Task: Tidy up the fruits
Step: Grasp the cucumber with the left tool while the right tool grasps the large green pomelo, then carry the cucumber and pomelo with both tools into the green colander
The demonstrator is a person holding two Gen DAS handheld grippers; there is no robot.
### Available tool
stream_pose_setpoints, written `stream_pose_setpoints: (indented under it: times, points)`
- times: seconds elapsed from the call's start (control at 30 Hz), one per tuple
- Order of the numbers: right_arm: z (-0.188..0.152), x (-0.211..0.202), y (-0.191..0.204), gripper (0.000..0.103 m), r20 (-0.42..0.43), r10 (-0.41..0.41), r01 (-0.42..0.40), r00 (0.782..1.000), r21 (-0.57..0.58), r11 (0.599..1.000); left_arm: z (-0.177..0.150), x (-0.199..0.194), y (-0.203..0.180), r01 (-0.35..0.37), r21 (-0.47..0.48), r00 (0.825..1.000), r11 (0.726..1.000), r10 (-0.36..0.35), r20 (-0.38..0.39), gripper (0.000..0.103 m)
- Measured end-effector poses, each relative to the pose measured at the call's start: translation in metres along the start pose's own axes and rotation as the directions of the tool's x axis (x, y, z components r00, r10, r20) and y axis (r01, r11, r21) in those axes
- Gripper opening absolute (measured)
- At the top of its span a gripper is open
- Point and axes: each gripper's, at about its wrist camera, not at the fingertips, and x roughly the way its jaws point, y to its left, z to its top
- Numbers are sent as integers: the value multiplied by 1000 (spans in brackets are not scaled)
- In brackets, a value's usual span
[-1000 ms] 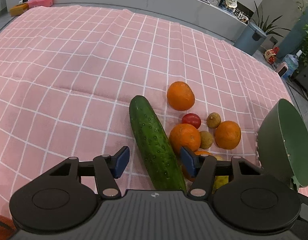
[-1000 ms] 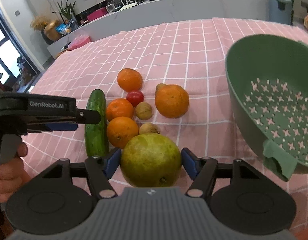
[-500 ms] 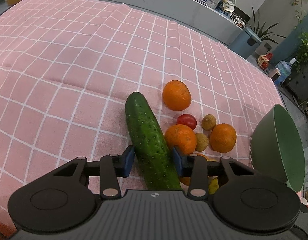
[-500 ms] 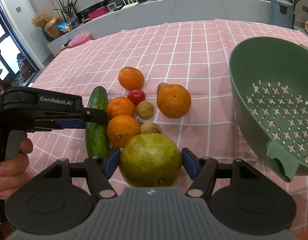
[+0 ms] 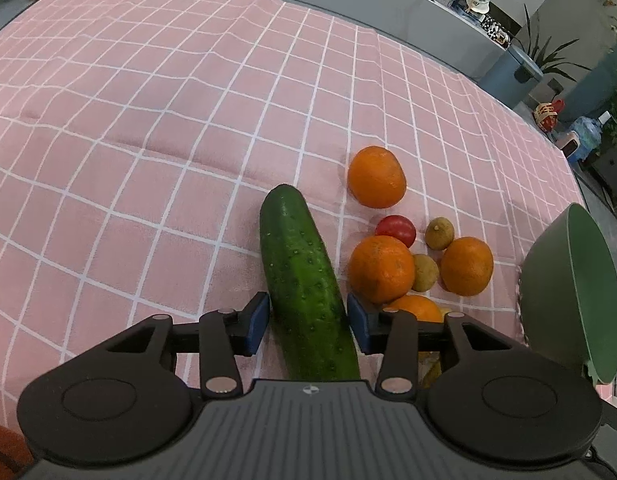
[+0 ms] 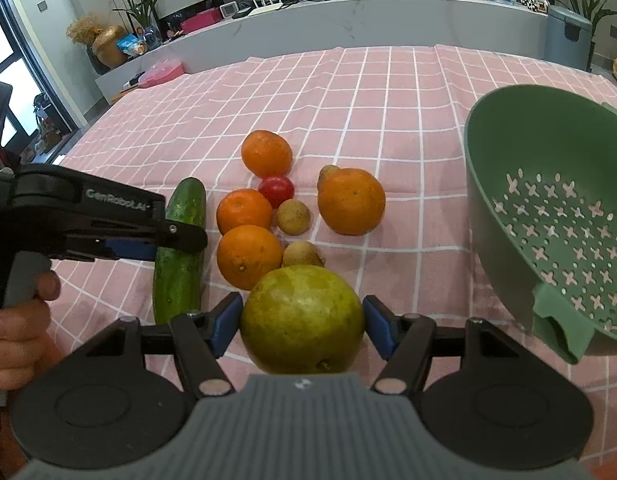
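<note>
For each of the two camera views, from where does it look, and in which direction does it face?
Left wrist: sits on the left gripper, looking forward along the cucumber lying between its fingers; only those fingers show.
Right wrist: sits on the right gripper, facing the green-yellow fruit between its fingers and the colander; the left gripper and the person's hand show.
Shared: cucumber, oranges, tomato, colander, pink checked cloth.

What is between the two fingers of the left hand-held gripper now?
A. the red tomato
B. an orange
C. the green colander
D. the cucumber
D: in the left wrist view the blue pads of the left hand-held gripper press both sides of the cucumber; the oranges lie apart to its right.
</note>
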Motion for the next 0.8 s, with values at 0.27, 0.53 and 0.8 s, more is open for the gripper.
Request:
stream_pose_setpoints:
  times: [0.27,0.53,0.8]
  points:
    - [-2,-1,2,62,-12,-5,5,1000,-14,1000,-7,-6,-2,-7,23,1000,1000,7,21,45]
    - [-7,-10,8,61,-12,-14,13,1000,-62,998,-20,-36,-8,14,45,995,999,-19,99,44]
    - [-4,-46,4,61,66,-28,34,997,-85,996,-36,-80,-37,61,137,980,989,-86,177,44]
